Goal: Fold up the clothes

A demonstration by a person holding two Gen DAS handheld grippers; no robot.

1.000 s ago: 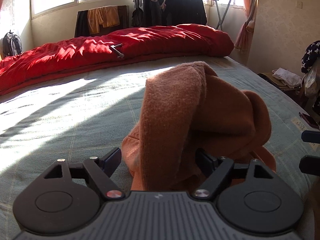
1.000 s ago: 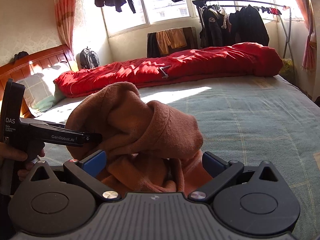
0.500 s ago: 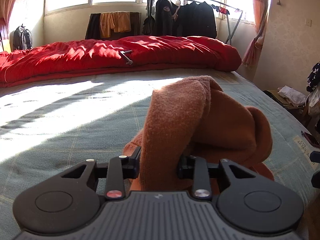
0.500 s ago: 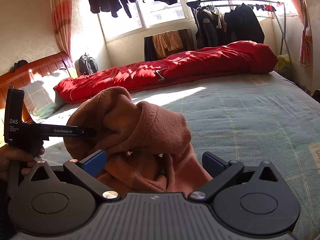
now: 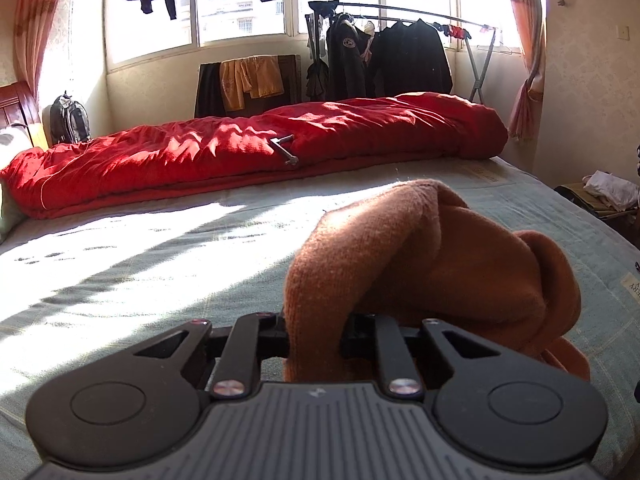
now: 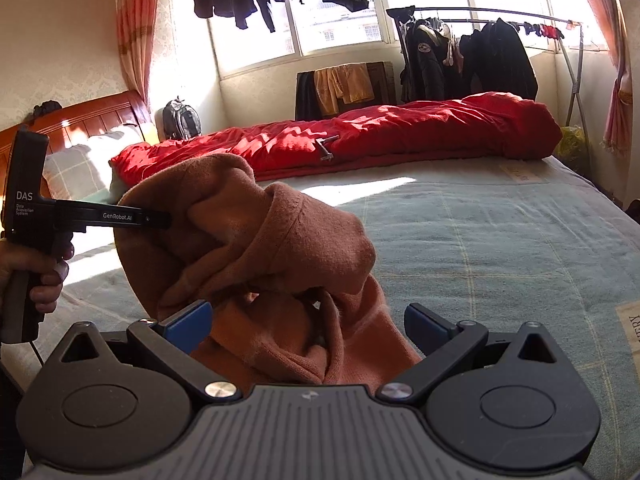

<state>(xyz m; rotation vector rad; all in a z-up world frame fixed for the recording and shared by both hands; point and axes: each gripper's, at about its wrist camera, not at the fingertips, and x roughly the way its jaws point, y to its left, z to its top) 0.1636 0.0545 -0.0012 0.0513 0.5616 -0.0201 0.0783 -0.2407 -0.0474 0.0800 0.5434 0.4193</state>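
Sunlight falls across a bed [image 5: 168,264] with a pale green sheet, in a bedroom with a wide window. At the near edge of the left wrist view, the left gripper [image 5: 314,330] is closing its jaws on a fold of an orange-brown sweater [image 5: 420,256], and the cloth is pinched between them. From the right wrist view, the same gripper [image 6: 160,218] enters the bunched sweater [image 6: 256,248] from the left, and a hand [image 6: 36,276] holds its handle. The right gripper [image 6: 306,322] has its blue pads [image 6: 190,320] spread wide. The lower part of the sweater lies between them, but I cannot tell if they touch it. The sweater is lifted in a heap above the near side of the bed. Farther back, a red quilt [image 5: 256,152] lies along the far edge. Behind it, dark jackets [image 5: 384,60] hang on a rack [image 5: 480,60] under the window.
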